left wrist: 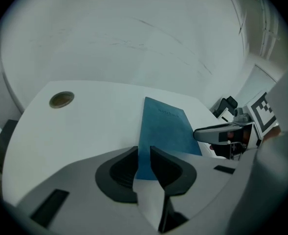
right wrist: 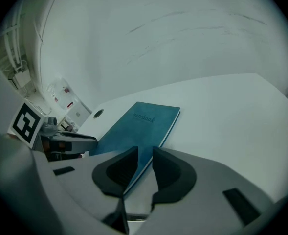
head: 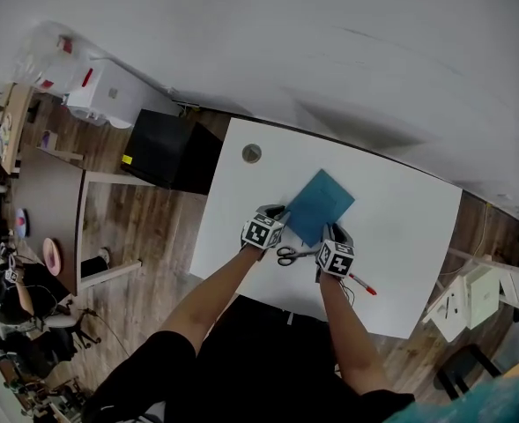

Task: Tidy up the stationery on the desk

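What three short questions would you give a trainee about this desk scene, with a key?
1. True or false: the red pen lies on the blue notebook.
2. What shows through the gap between each gripper's jaws? A. a stapler B. the notebook C. a ruler
3. Which tool lies on the desk between the left gripper and the right gripper?
Key: 1 false, it lies on the desk by the right gripper; 2 B; 3 the scissors.
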### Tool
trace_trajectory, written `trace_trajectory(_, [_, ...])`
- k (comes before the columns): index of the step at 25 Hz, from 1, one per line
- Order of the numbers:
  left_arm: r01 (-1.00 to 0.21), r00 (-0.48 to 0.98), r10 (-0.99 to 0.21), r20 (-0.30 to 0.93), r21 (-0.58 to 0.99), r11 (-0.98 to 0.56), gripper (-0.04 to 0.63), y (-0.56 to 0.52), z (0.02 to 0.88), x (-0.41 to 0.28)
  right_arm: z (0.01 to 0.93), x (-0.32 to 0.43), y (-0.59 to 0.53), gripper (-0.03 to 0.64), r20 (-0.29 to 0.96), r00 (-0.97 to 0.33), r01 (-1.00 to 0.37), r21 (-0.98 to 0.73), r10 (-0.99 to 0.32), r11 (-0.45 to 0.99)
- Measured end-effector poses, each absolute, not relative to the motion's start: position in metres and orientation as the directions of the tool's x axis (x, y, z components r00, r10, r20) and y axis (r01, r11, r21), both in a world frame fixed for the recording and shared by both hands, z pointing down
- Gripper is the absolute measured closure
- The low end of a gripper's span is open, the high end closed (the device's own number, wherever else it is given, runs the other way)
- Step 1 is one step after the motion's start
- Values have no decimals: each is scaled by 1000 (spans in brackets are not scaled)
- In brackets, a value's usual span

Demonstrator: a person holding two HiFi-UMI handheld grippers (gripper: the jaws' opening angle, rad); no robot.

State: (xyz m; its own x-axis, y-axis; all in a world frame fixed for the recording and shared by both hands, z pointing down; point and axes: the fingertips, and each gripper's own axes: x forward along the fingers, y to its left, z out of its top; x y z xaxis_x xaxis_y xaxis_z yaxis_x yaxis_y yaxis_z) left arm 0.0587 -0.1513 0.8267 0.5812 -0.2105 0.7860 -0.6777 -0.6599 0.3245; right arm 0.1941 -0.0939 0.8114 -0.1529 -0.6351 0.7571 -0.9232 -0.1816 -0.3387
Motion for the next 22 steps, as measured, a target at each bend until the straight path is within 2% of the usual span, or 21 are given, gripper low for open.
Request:
trace_trajectory(5, [-674,583,-212,784,321,-666,509,-150,829,22,815,162,-108,518,775,-167,-948,-296,-609,-117])
trace_trajectory(10, [-722,580,-235,780,359,-591,509,-148,828,-12,812,132,-117,520,776,-196,-951,-299,-599,-76])
trace_trajectory(22, [-762,561,-268,783,361,-538,509,-124,830,-94,815,52,-124,519,791,-266,-959,-276,-551,66])
